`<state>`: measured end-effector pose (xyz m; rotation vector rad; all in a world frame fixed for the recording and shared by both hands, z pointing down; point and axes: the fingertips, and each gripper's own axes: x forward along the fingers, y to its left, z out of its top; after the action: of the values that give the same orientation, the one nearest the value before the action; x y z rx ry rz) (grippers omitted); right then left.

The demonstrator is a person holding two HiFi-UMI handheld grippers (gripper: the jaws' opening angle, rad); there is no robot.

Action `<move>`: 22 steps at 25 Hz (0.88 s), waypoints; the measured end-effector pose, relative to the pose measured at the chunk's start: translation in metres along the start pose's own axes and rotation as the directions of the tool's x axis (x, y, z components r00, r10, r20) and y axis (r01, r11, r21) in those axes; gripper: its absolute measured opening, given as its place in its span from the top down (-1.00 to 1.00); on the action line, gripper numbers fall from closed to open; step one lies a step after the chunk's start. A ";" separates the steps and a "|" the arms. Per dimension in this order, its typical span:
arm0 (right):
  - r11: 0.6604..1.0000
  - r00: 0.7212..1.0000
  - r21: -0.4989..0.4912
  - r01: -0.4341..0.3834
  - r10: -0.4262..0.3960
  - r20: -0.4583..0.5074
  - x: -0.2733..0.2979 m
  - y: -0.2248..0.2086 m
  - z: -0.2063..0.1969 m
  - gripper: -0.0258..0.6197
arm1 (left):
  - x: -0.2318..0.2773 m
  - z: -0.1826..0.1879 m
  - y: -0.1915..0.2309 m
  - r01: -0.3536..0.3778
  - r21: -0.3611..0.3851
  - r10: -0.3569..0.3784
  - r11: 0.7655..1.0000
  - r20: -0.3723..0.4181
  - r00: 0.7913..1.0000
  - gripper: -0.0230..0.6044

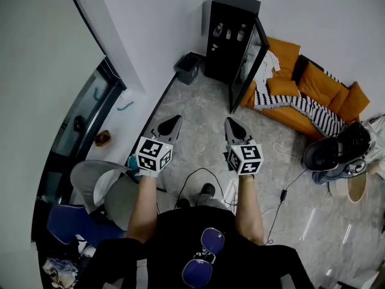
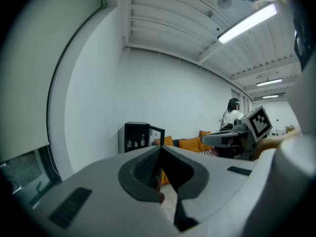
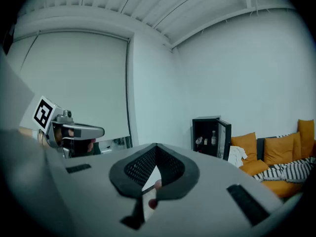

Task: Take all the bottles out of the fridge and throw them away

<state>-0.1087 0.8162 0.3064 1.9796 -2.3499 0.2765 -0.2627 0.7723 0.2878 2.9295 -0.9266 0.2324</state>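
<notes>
Head view shows left tongs (image 1: 171,125) and right tongs (image 1: 234,127) both closed, empty, well apart from the fridge (image 1: 230,38).

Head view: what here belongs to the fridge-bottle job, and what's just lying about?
Job:
- fridge, door open
- bottles on its shelf
- dark bin beside it
- left gripper and right gripper, both shut

Lying about:
- orange sofa
- striped blanket
- floor cables
- grey chair

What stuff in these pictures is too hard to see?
- Bottles in the fridge: too small in every view to count surely.
- Inside of the bin: head view, too dark to tell contents.
- Sofa: right gripper view, cut off by the right edge.
</notes>
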 end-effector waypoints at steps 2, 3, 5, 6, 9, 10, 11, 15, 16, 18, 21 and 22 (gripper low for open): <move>1.000 1.000 -0.009 -0.007 0.007 -0.005 0.006 -0.008 0.002 0.92 | 0.011 0.002 0.000 -0.002 0.000 0.002 1.000 -0.003 1.000 0.92; 1.000 1.000 -0.009 -0.010 0.010 -0.005 0.008 -0.012 0.002 0.92 | 0.016 0.003 -0.001 -0.002 0.000 0.002 1.000 -0.004 1.000 0.92; 1.000 1.000 -0.001 -0.016 0.016 0.004 0.009 -0.020 0.004 0.92 | 0.024 0.003 -0.005 -0.002 0.000 0.002 1.000 -0.006 1.000 0.92; 1.000 1.000 0.001 -0.019 0.019 0.010 0.009 -0.023 0.005 0.92 | 0.027 0.004 -0.008 -0.001 0.002 0.001 1.000 -0.005 1.000 0.92; 1.000 1.000 -0.002 -0.026 0.026 0.016 0.011 -0.034 0.007 0.92 | 0.035 0.009 -0.017 0.015 0.015 -0.015 1.000 0.008 1.000 0.92; 1.000 0.999 0.001 -0.027 0.027 0.019 0.011 -0.039 0.007 0.92 | 0.037 0.010 -0.019 0.018 0.019 -0.019 1.000 0.013 1.000 0.92; 1.000 0.999 0.004 -0.029 0.029 0.022 0.012 -0.044 0.008 0.92 | 0.040 0.012 -0.021 0.019 0.024 -0.019 1.000 0.015 1.000 0.92; 0.999 0.999 0.011 -0.044 0.044 0.024 0.016 -0.061 0.009 0.92 | 0.053 0.016 -0.029 0.016 0.040 -0.017 0.999 0.012 1.000 0.92; 0.999 0.999 0.012 -0.049 0.049 0.024 0.017 -0.065 0.009 0.92 | 0.056 0.017 -0.032 0.013 0.045 -0.014 0.999 0.011 1.000 0.92; 0.998 0.998 0.016 -0.058 0.058 0.031 0.017 -0.074 0.011 0.92 | 0.063 0.022 -0.036 0.002 0.054 -0.002 0.999 0.014 1.000 0.92; 0.998 0.998 0.029 -0.055 0.054 0.037 0.017 -0.089 0.010 0.92 | 0.072 0.023 -0.040 -0.015 0.048 0.014 0.999 0.012 1.000 0.93; 0.998 0.998 0.036 -0.053 0.052 0.033 0.017 -0.094 0.008 0.92 | 0.075 0.021 -0.041 -0.020 0.039 0.020 0.999 0.008 1.000 0.92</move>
<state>-0.0184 0.7833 0.3105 1.9550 -2.4365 0.2953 -0.1758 0.7614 0.2788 2.9598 -0.9640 0.2438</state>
